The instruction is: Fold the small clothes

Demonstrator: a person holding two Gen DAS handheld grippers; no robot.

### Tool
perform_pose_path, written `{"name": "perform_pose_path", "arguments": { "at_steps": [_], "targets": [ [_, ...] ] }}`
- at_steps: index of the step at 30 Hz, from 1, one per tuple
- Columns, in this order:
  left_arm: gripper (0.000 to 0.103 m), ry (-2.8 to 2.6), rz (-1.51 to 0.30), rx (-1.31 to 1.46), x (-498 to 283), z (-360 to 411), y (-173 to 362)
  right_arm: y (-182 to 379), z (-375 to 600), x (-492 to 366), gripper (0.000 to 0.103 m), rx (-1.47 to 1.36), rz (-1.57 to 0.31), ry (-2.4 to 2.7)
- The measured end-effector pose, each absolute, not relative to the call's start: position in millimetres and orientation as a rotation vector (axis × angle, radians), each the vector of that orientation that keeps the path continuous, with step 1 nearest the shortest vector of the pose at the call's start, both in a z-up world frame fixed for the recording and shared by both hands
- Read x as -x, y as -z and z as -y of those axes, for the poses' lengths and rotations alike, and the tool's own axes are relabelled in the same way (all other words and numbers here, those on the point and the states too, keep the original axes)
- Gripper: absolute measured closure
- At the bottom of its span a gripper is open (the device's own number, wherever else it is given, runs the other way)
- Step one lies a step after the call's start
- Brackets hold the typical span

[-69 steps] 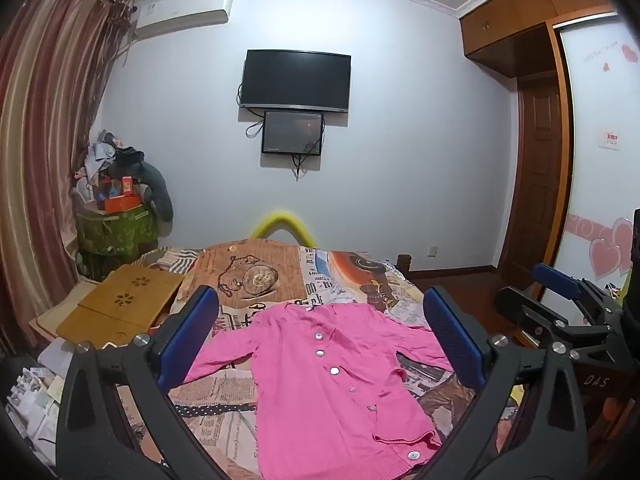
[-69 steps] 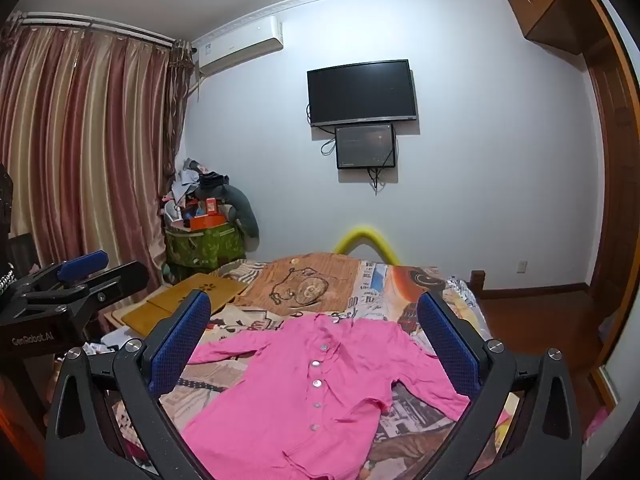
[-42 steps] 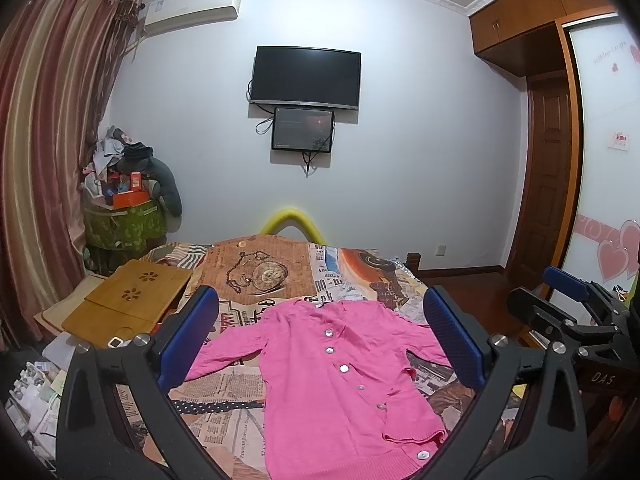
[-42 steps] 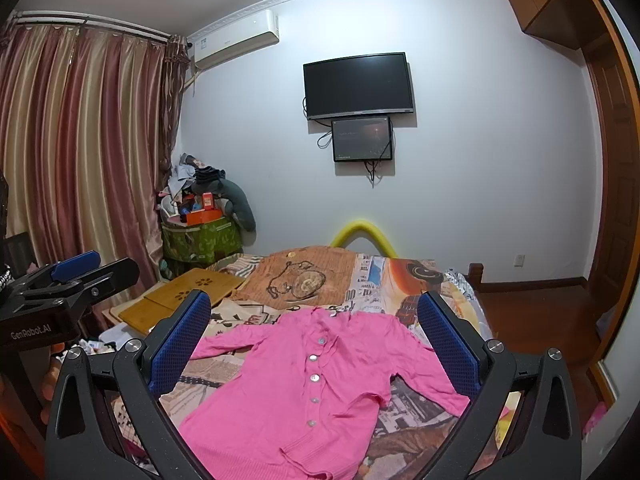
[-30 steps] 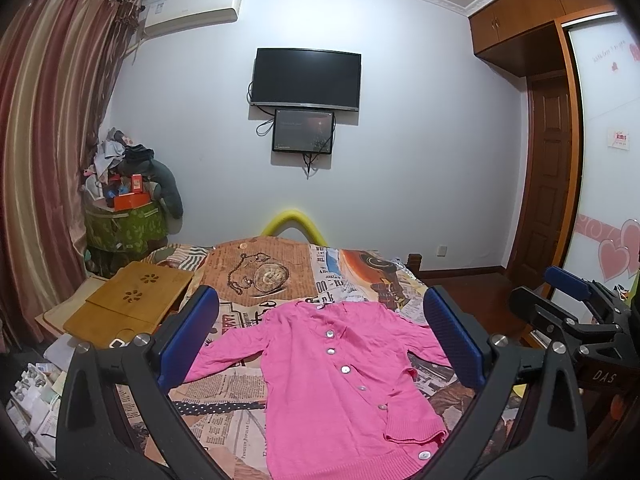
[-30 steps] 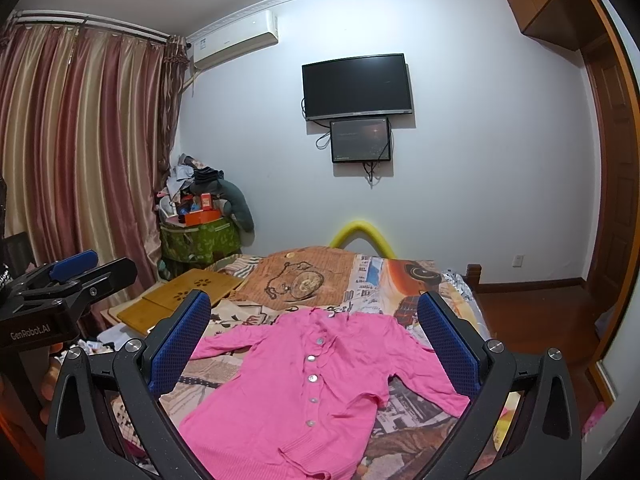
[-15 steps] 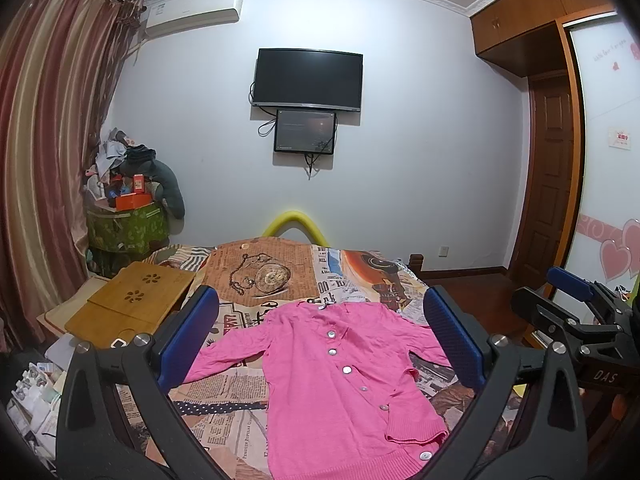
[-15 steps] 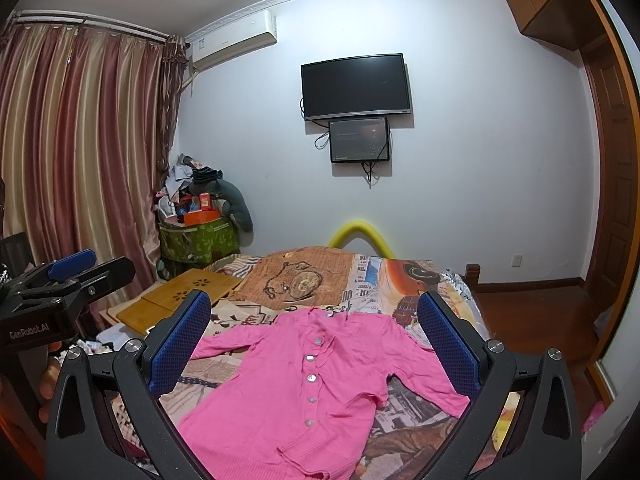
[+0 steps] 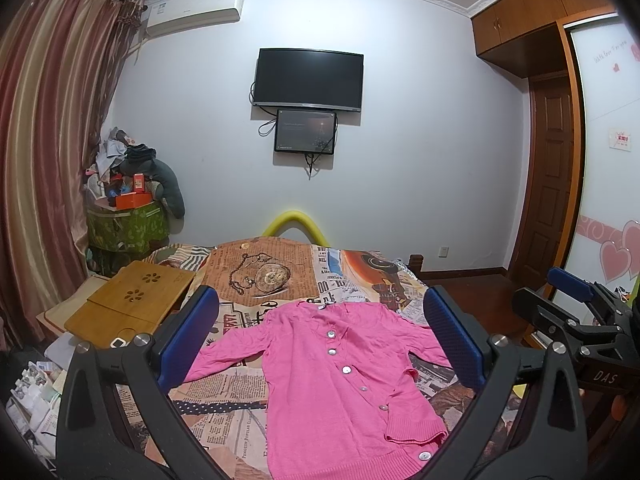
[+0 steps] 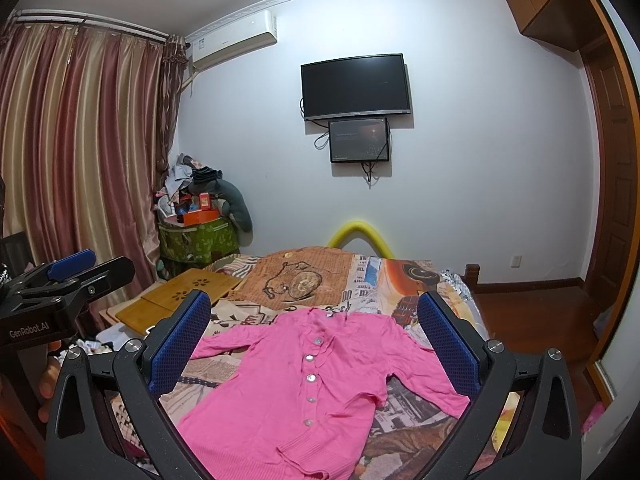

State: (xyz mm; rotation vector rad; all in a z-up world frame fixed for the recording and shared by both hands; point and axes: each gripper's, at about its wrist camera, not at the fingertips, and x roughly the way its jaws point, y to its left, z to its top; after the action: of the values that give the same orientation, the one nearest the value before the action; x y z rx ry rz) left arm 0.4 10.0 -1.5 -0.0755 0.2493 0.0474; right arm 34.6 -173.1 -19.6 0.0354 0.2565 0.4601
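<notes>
Left wrist view: left gripper (image 9: 320, 332) and right gripper (image 10: 316, 336) gape wide, holding nothing. Beyond, at 12 o'clock, pink cardigan (image 9: 340, 380) lies flat, buttoned, sleeves spread on the bed (image 9: 264, 276). Folding not started.

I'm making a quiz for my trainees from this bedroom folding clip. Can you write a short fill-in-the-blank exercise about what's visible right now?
1. The pink cardigan lies spread out flat on the ____.
2. Both the left claw and the right claw are ____ and hold nothing.
3. The cardigan's front is fastened with a row of ____.
4. On the wall, a small screen hangs just ____ the TV.

Missing words: bed; open; buttons; below
</notes>
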Motion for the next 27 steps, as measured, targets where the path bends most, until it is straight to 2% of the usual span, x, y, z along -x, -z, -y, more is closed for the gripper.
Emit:
{"name": "perform_pose_path", "arguments": {
  "at_steps": [27],
  "targets": [
    [0.000, -0.051, -0.286, 0.089, -15.9, -17.5, 13.2, 25.1, 175.8, -44.8, 0.000, -0.038, -0.282, -0.444]
  ]
}}
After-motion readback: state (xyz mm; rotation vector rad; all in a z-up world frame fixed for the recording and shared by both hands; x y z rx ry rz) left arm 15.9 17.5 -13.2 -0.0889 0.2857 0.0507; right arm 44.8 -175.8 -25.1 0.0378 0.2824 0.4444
